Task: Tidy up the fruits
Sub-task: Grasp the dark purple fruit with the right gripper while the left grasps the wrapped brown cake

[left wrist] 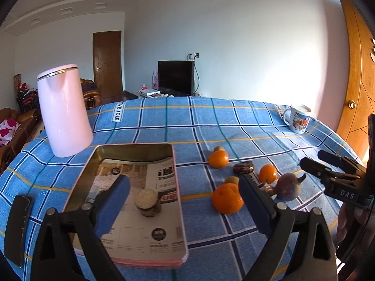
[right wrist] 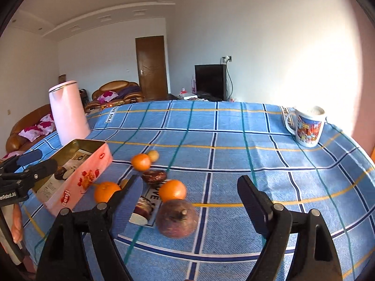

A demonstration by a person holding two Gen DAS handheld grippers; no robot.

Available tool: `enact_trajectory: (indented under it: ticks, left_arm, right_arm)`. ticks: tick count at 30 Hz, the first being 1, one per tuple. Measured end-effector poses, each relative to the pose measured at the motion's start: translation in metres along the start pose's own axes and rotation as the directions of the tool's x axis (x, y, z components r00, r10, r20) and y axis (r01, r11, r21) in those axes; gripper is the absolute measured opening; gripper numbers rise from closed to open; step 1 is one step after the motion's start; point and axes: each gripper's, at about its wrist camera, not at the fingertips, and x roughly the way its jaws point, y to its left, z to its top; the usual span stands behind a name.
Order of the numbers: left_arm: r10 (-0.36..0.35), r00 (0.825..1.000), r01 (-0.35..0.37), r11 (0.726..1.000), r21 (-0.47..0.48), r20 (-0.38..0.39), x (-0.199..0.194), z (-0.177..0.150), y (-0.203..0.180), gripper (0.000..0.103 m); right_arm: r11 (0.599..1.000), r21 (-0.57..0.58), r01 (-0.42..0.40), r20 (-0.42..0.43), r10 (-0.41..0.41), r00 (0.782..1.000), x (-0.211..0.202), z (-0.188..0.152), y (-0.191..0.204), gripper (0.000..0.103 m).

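Both the left gripper and the right gripper are held wide open, with nothing gripped. The round purple fruit at six o'clock could be bumped and rolled. Farther, at ten o'clock, the tin waits; an orange could be dropped beside it.

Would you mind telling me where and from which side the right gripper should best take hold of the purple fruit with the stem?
Probably across the round body of the purple fruit, coming from above and the near side. Its stem points up and is likely too thin to hold. The right gripper is open wide; an orange and a snack crowd the far and left sides.
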Motion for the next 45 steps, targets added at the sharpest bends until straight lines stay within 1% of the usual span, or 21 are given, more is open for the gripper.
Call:
enact_trajectory:
  ticks: [2,5,10,13,15,16,17,19,20,22,23,25,27,30,32,33,36,38,40,43,45]
  left_arm:
    - [-0.007,1.000,0.007,1.000,0.010,-0.004,0.002,0.000,-0.010,0.100]
    - [0.009,1.000,-0.009,1.000,0.018,-0.004,0.007,0.001,-0.021,0.102]
    - [0.005,1.000,-0.005,1.000,0.017,-0.009,0.018,0.001,-0.033,0.103]
    - [-0.012,1.000,0.012,1.000,0.011,-0.021,0.025,0.001,-0.039,0.103]
    - [-0.013,1.000,0.014,0.999,0.031,-0.018,0.026,0.000,-0.046,0.103]
    - [-0.011,1.000,0.012,0.999,0.036,-0.017,0.028,0.000,-0.049,0.103]
    - [-0.016,1.000,0.017,0.999,0.033,-0.019,0.029,0.000,-0.051,0.103]
    - [-0.006,0.999,0.008,0.999,0.044,-0.040,0.034,0.001,-0.056,0.103]
    - [-0.006,0.999,0.008,0.999,0.049,-0.045,0.036,0.002,-0.058,0.103]
    - [-0.057,0.997,0.060,0.997,0.050,-0.051,0.037,0.002,-0.062,0.103]
    - [-0.065,0.996,0.069,0.996,0.061,-0.060,0.039,0.003,-0.066,0.103]
    - [-0.056,0.996,0.062,0.994,0.086,-0.066,0.040,0.002,-0.075,0.103]
    - [-0.082,0.993,0.091,0.989,0.113,-0.084,0.042,0.001,-0.085,0.103]
    - [-0.085,0.991,0.100,0.983,0.156,-0.103,0.047,-0.002,-0.098,0.101]
    - [-0.088,0.988,0.109,0.979,0.175,-0.123,0.050,-0.004,-0.104,0.096]
    - [-0.089,0.986,0.114,0.976,0.183,-0.138,0.053,-0.006,-0.107,0.094]
    - [-0.089,0.980,0.124,0.973,0.194,-0.177,0.061,-0.009,-0.111,0.094]
    - [-0.091,0.976,0.131,0.971,0.199,-0.197,0.065,-0.011,-0.114,0.081]
    - [-0.102,0.971,0.147,0.969,0.201,-0.218,0.068,-0.012,-0.117,0.079]
    - [-0.107,0.966,0.158,0.965,0.209,-0.233,0.071,-0.012,-0.121,0.069]
    - [-0.118,0.957,0.176,0.962,0.208,-0.265,0.077,-0.014,-0.124,0.068]
  right_arm:
    - [0.999,0.024,-0.021,-0.039,0.022,0.999,0.007,-0.003,-0.005,0.084]
    - [0.997,0.051,-0.063,-0.103,0.068,0.992,0.019,-0.007,-0.006,0.084]
    - [0.995,0.057,-0.080,-0.172,0.089,0.981,0.035,-0.019,-0.007,0.084]
    - [0.989,0.089,-0.114,-0.229,0.132,0.964,0.045,-0.023,-0.011,0.084]
    - [0.987,0.106,-0.120,-0.254,0.144,0.956,0.050,-0.025,-0.013,0.078]
    - [0.986,0.109,-0.127,-0.263,0.151,0.953,0.052,-0.025,-0.012,0.065]
    - [0.983,0.109,-0.149,-0.268,0.174,0.948,0.052,-0.026,-0.011,0.058]
    - [0.981,0.099,-0.164,-0.257,0.185,0.949,0.050,-0.026,-0.009,0.053]
    - [0.984,0.093,-0.150,-0.252,0.169,0.953,0.048,-0.026,-0.008,0.053]
    - [0.983,0.109,-0.147,-0.221,0.168,0.961,0.042,-0.025,-0.013,0.053]
    - [0.985,0.108,-0.134,-0.207,0.154,0.966,0.039,-0.024,-0.015,0.053]
    - [0.988,0.106,-0.111,-0.184,0.129,0.974,0.035,-0.023,-0.019,0.053]
    - [0.988,0.116,-0.105,-0.176,0.125,0.977,0.033,-0.023,-0.026,0.053]
    - [0.984,0.145,-0.099,-0.166,0.123,0.978,0.031,-0.023,-0.036,0.053]
    - [0.983,0.153,-0.097,-0.159,0.121,0.980,0.030,-0.023,-0.040,0.053]
    - [0.982,0.160,-0.097,-0.155,0.122,0.980,0.029,-0.023,-0.042,0.053]
    - [0.979,0.176,-0.099,-0.145,0.125,0.982,0.028,-0.023,-0.045,0.053]
    - [0.978,0.180,-0.101,-0.136,0.127,0.983,0.027,-0.023,-0.046,0.053]
    - [0.978,0.182,-0.102,-0.130,0.127,0.983,0.026,-0.023,-0.046,0.053]
    - [0.979,0.175,-0.102,-0.124,0.125,0.984,0.025,-0.023,-0.046,0.053]
    - [0.980,0.171,-0.103,-0.122,0.124,0.985,0.025,-0.024,-0.045,0.053]
